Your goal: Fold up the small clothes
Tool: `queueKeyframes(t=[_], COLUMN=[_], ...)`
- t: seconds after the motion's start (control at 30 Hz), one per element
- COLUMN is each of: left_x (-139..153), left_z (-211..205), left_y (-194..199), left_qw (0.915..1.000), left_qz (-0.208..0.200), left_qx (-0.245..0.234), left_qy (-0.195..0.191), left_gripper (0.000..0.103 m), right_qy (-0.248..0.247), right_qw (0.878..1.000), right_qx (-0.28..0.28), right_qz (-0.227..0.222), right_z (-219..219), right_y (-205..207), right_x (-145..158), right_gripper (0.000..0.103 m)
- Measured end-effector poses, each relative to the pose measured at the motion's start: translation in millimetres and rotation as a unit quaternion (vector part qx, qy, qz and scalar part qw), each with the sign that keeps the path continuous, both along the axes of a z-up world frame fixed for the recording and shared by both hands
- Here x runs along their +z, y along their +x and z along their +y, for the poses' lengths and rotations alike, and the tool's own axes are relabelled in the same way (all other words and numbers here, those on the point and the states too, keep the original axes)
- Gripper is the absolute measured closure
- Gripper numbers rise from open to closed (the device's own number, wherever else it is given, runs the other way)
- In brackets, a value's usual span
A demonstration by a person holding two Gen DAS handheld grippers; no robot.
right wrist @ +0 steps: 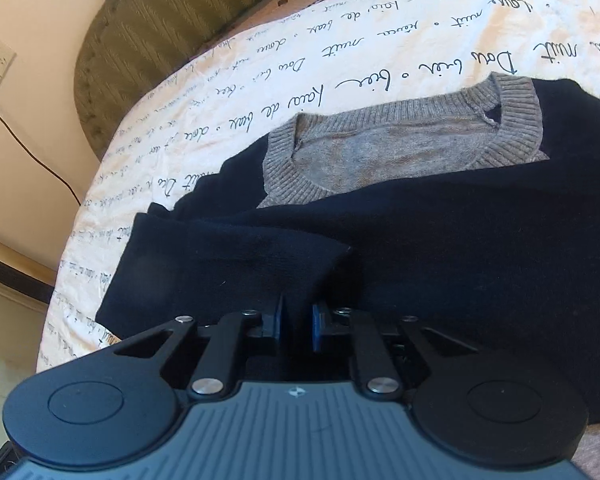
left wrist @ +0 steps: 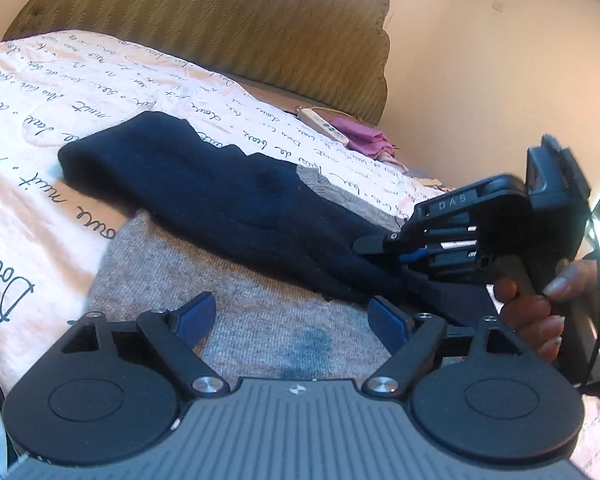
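Right gripper point(right wrist: 296, 326) pinches navy sleeve point(right wrist: 240, 256); left gripper point(left wrist: 290, 318) jaws apart over grey sweater point(left wrist: 260, 320). Thin pinch could slip, undoing fold.

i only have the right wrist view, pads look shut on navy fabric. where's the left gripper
Observer: The left gripper is open over the sweater's grey body, holding nothing.
Operator: is the other sleeve folded in
Observer: Yes, one navy sleeve lies across the grey body.
Operator: anything else on the bed
Observer: A white remote and pink cloth lie near the headboard.
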State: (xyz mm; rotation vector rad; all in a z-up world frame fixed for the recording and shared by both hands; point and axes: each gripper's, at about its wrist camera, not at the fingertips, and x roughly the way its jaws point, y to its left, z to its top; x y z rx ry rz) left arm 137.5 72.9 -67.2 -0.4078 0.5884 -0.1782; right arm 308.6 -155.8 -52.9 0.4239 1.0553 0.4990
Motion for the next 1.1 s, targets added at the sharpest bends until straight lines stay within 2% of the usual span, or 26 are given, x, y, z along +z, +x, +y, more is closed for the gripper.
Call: queueKeyframes(t=[0.2, 0.37, 0.47, 0.57, 0.67, 0.77, 0.87, 0.93, 1.03, 1.1], left_x=[-3, -3, -3, -3, -4, -3, 5, 19, 42, 50], left_z=[4, 2, 2, 1, -1, -3, -9, -11, -14, -22], left_y=[-1, 0, 1, 3, 5, 6, 5, 6, 25, 49], left_qw=[1.0000, 1.0000, 1.0000, 1.0000, 0.9999, 0.9998, 0.9992, 0.9979, 0.9955, 0.9935], left_qz=[-0.001, 0.000, 0.000, 0.000, 0.002, 0.003, 0.005, -0.010, -0.031, -0.034], left_qx=[0.001, -0.004, -0.005, -0.006, -0.008, -0.008, -0.008, -0.014, -0.014, -0.019], left_qy=[-0.006, -0.002, -0.001, 0.001, 0.008, 0.016, 0.040, 0.062, 0.089, 0.107], left_gripper=[0.016, 0.011, 0.010, 0.009, 0.008, 0.008, 0.009, 0.009, 0.005, 0.004], right_qy=[-0.007, -0.031, -0.048, -0.059, -0.072, -0.057, -0.031, -0.030, -0.061, -0.065], right_qw=[0.997, 0.996, 0.995, 0.994, 0.992, 0.993, 0.991, 0.986, 0.972, 0.970], right_qx=[0.018, -0.010, -0.049, -0.083, -0.097, -0.106, -0.132, -0.160, -0.193, -0.171], right_qz=[-0.069, -0.079, -0.069, -0.045, -0.021, -0.006, -0.004, -0.028, -0.122, -0.157], right_z=[-7, -65, -113, -150, -163, -164, -170, -179, -183, -171], right_y=[-5, 4, 5, 5, 6, 5, 2, -7, -29, -37], right_x=[36, 57, 54, 38, 16, -4, -5, 7, 34, 43], right_gripper=[0.098, 0.098, 0.098, 0.098, 0.098, 0.096, 0.092, 0.085, 0.083, 0.081])
